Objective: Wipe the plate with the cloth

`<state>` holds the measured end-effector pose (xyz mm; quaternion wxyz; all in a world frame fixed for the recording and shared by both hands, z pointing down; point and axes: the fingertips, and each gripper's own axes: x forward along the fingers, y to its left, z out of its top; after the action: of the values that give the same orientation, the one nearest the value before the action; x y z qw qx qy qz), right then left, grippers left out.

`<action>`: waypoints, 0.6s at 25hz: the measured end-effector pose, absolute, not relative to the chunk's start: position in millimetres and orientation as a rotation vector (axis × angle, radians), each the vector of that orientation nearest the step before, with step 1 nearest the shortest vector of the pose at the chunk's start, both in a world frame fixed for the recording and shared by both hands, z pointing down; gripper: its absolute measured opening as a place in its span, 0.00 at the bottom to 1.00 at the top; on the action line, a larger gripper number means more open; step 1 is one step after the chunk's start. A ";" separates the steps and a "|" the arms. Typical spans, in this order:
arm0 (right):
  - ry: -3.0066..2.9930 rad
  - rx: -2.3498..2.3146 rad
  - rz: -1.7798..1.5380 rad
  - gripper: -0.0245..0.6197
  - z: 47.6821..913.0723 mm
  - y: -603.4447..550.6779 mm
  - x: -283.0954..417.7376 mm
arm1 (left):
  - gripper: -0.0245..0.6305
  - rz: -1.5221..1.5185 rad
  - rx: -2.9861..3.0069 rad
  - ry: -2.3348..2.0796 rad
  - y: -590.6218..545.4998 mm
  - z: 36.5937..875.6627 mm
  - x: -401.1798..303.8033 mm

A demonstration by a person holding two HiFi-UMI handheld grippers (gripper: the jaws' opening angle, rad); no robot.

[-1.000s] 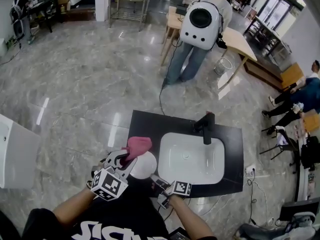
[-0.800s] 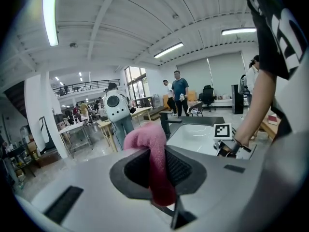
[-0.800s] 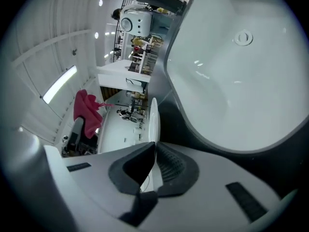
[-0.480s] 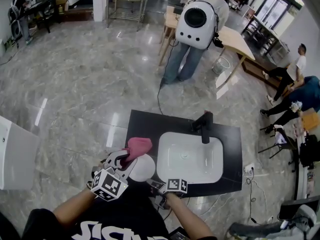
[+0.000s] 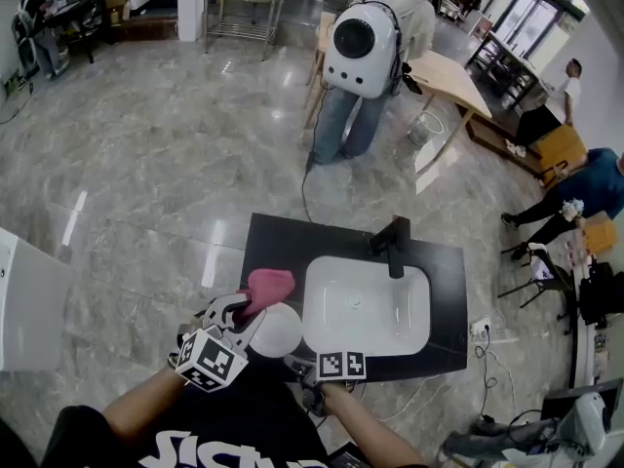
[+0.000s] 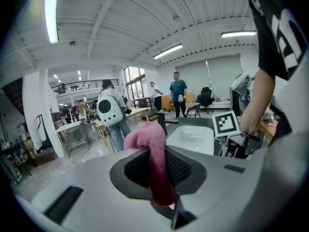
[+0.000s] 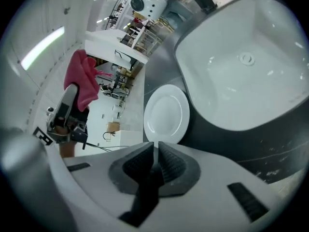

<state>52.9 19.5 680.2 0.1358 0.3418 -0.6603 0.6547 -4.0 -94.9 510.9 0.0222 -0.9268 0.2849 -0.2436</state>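
A wide hall with a glossy grey marble floor (image 5: 146, 164) fills the upper part of the head view. A person (image 5: 341, 130) with a white backpack (image 5: 356, 47) stands near the top centre. Below the middle of that frame stands a black desk (image 5: 278, 237) with a white sink (image 5: 366, 305) set into it and a black faucet (image 5: 393, 245) at the sink's far edge. The white plate (image 5: 275, 330) lies flat on the desk just left of the sink, in the lower middle of the frame. The left claw (image 5: 234, 310) sits at the plate's upper left, clamped on the pink cloth (image 6: 152, 163). The cloth bulges up out of the jaws and, in the left gripper view, hangs down between them. In the head view the cloth shows at the plate's upper left edge; whether it touches the plate cannot be told. The right claw (image 7: 155, 146) has its jaws together with nothing between them. In the right gripper view it points at the plate's near rim, just below the plate in the frame, with the sink at upper right.
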 end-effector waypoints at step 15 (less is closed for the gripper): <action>-2.432 1.871 -0.236 0.07 366.5 -47.3 70.8 | 0.13 -0.128 -2.828 0.925 -78.8 396.0 10.8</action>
<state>70.8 -47.3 366.5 0.0318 0.6077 -0.7898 -0.0768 10.8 -78.8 396.0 0.0818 -0.9464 0.3095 -0.0428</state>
